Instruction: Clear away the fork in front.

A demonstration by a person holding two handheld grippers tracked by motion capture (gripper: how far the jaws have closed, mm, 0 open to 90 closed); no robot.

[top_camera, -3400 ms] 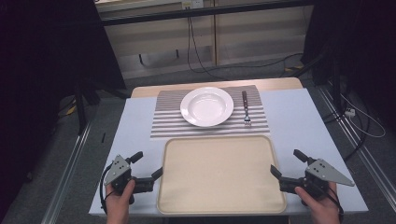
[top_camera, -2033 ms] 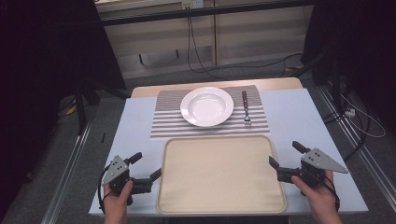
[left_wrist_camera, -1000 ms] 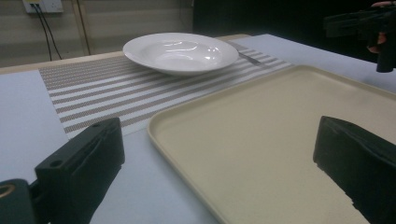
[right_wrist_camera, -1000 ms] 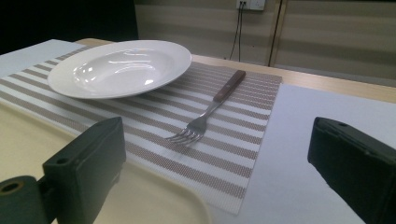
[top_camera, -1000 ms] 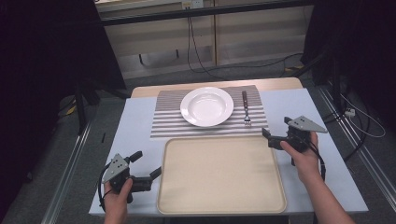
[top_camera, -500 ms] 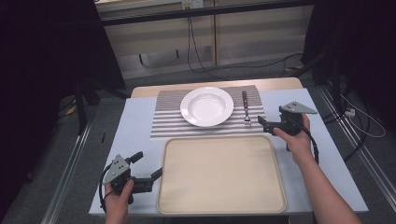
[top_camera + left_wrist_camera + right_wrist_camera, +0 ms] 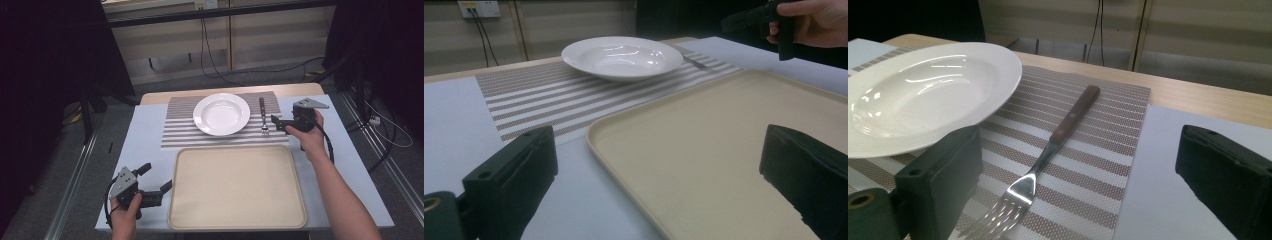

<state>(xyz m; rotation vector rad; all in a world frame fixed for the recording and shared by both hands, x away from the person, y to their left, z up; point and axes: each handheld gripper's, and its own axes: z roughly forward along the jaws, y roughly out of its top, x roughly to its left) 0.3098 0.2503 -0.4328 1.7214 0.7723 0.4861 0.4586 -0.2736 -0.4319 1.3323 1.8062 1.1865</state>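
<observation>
A white plate [image 7: 221,113] lies on a striped placemat [image 7: 180,130] at the back of the table. Right of the plate is a fork [image 7: 262,116] with a wooden handle. In the right gripper view the fork [image 7: 1048,150] lies between the open jaws, tines toward the camera, beside the plate [image 7: 923,95]. My right gripper [image 7: 283,124] hovers open just right of the fork. My left gripper [image 7: 156,179] rests open at the front left, by the corner of a beige tray [image 7: 200,210]. The left gripper view shows the tray [image 7: 704,150], the plate [image 7: 621,56] and the other gripper [image 7: 769,17] far off.
The tray's flat surface takes up the front middle of the pale blue table [image 7: 145,140]. Cables [image 7: 385,130] run on the floor to the right. Dark stands flank the table on both sides.
My right gripper has travelled from the front right corner up and leftward to the fork's side. The left gripper has stayed put.
</observation>
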